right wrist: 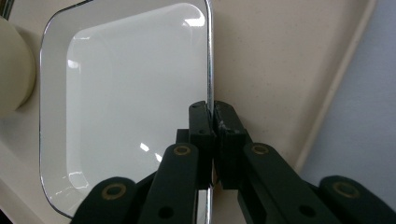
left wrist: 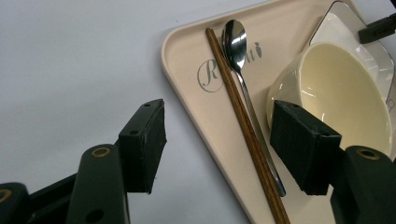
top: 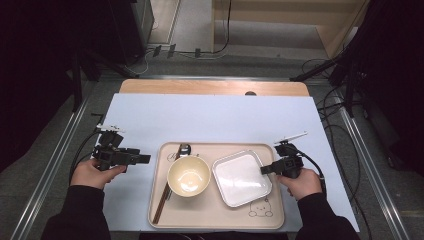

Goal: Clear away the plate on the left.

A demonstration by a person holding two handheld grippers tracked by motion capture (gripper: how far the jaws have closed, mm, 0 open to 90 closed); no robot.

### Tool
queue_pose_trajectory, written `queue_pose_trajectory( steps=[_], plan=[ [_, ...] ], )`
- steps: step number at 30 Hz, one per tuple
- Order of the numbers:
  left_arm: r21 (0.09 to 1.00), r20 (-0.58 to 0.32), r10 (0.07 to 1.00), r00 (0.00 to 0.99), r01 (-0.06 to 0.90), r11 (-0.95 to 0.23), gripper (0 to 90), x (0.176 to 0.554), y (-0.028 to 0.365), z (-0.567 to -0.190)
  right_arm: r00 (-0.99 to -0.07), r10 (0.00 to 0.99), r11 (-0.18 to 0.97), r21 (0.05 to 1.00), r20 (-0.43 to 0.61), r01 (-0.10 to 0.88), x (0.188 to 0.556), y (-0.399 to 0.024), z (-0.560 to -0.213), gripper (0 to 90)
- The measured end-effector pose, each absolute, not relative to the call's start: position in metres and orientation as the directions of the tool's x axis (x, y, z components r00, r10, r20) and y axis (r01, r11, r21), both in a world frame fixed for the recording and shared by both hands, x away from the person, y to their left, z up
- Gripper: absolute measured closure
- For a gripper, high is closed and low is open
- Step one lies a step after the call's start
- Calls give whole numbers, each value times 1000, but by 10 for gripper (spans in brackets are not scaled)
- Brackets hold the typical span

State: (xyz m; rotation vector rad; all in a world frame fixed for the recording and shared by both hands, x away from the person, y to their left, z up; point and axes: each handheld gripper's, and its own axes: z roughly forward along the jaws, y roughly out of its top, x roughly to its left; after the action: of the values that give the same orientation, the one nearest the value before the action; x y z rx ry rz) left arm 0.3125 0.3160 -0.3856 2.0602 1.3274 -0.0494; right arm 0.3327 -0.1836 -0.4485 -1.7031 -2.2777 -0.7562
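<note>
In the high view, a beige tray (top: 216, 220) lay at the near edge of the table (top: 210, 115), on its pale blue cover. On the tray a cream bowl (top: 188, 175) sat left of centre, with a square white plate (top: 242, 178) just beside it to the right. Chopsticks (top: 164, 197) and a spoon (top: 184, 149) lay along the tray's left edge, the spoon's bowl near the far left corner. The right gripper (top: 266, 169) reached in over the tray's right edge and met the plate's right rim. The left gripper (top: 145, 159) stood just off the tray's left edge, over the cover.

In the left gripper view, the jaws stood wide apart with nothing between the pads; one was over the cover, the other over the tray in front of the bowl (left wrist: 336, 88). The chopsticks (left wrist: 243, 126) and spoon (left wrist: 238, 56) lay side by side, touching.

In the right gripper view, the right gripper (right wrist: 214, 116) was pinched tight on the plate's (right wrist: 130, 93) thin rim, one pad inside the plate, the other outside over the tray (right wrist: 280, 60).
</note>
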Motion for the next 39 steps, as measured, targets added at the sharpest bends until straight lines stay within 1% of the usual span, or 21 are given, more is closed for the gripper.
queue_pose_trajectory(
  steps=[4, 6, 11, 14, 16, 20, 22, 28, 35, 39],
  plan=[
    [512, -376, 794, 477, 821, -251, 366, 311, 317, -388, -320, 834, 207, 282, 450, 937, 331, -185, -449, 865],
    [513, -374, 796, 477, 821, -251, 366, 311, 318, -389, -327, 831, 210, 291, 450, 934, 330, -186, -448, 836],
    [511, -367, 800, 475, 822, -253, 365, 309, 320, -390, -348, 817, 200, 340, 460, 919, 325, -192, -441, 804],
    [512, -361, 802, 475, 820, -255, 366, 306, 320, -391, -402, 798, 216, 410, 449, 886, 319, -195, -436, 736],
    [513, -360, 801, 479, 819, -259, 366, 305, 320, -392, -438, 783, 226, 454, 442, 862, 316, -196, -433, 672],
    [511, -355, 803, 478, 819, -261, 365, 303, 320, -394, -496, 757, 241, 525, 426, 817, 310, -201, -427, 612],
    [512, -352, 803, 482, 817, -266, 365, 301, 320, -396, -529, 739, 252, 558, 417, 791, 308, -204, -426, 569],
    [509, -340, 802, 491, 813, -282, 359, 296, 320, -402, -604, 699, 274, 636, 383, 721, 300, -211, -422, 504],
    [506, -341, 805, 486, 816, -279, 357, 290, 324, -406, -656, 674, 281, 703, 340, 654, 290, -218, -420, 439],
    [503, -341, 807, 482, 819, -276, 357, 288, 326, -408, -682, 658, 294, 724, 321, 624, 283, -223, -422, 405]
  ],
)
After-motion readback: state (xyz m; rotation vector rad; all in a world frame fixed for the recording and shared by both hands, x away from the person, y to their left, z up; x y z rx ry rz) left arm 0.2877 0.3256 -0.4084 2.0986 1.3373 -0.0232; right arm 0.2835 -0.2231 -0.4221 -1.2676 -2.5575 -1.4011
